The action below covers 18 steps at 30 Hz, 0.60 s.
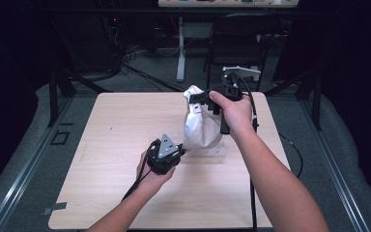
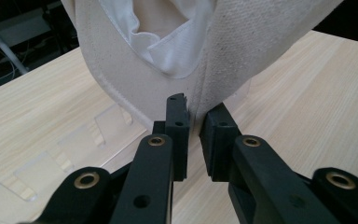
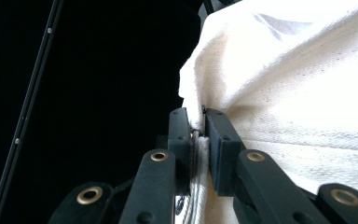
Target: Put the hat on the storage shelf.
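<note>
A white cloth bag [image 1: 200, 126] hangs upright over the far right part of the wooden table [image 1: 125, 121]. My right gripper [image 1: 196, 98] is shut on the bag's bunched top edge and holds it up. In the right gripper view the cloth [image 3: 298, 93] is pinched flat between the two black jaws of that gripper [image 3: 198, 114]. My left gripper [image 1: 182, 149] is low at the bag's near left side. Its jaws [image 2: 194, 109] stand nearly together, with the bag's bottom seam [image 2: 168, 88] caught between the tips. The bag's mouth shows a white lining [image 2: 168, 42].
A clear plastic piece [image 1: 213, 152] lies flat on the table under the bag, with cut-out shapes [image 2: 98, 130] in it. Behind the table stand a dark chair [image 1: 236, 43] and a white desk leg [image 1: 180, 48]. Cables trail from both grippers toward the near edge.
</note>
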Each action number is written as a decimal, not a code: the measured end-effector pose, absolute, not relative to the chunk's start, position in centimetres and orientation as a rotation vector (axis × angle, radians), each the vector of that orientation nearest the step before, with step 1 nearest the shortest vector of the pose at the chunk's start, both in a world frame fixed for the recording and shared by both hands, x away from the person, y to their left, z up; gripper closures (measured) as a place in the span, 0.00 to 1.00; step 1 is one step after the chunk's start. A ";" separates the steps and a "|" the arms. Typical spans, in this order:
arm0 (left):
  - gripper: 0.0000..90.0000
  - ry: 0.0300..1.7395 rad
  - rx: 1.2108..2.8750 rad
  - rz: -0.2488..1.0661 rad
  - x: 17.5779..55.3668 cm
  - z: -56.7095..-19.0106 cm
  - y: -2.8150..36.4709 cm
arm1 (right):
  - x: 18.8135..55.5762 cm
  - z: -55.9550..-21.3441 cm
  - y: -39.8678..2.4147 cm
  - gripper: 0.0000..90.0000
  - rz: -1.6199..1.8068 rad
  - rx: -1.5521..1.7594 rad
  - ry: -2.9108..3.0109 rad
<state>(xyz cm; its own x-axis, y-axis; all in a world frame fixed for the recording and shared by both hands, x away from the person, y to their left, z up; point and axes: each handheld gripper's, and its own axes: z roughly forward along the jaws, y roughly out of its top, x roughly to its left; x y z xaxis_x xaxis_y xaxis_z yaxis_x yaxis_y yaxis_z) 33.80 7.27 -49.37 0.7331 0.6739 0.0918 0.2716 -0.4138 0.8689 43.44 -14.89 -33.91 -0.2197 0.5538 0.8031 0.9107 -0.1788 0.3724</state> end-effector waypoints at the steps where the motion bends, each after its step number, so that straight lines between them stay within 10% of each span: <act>1: 0.92 0.720 2.000 0.539 33.8 -49.4 7.3 | 43.5 -34.0 -14.9 0.91 -1.358 -1.678 -1.734; 18: 0.95 0.835 1.926 0.440 34.1 -51.1 8.9 | 43.6 -35.3 -14.1 0.90 -1.325 -1.676 -1.767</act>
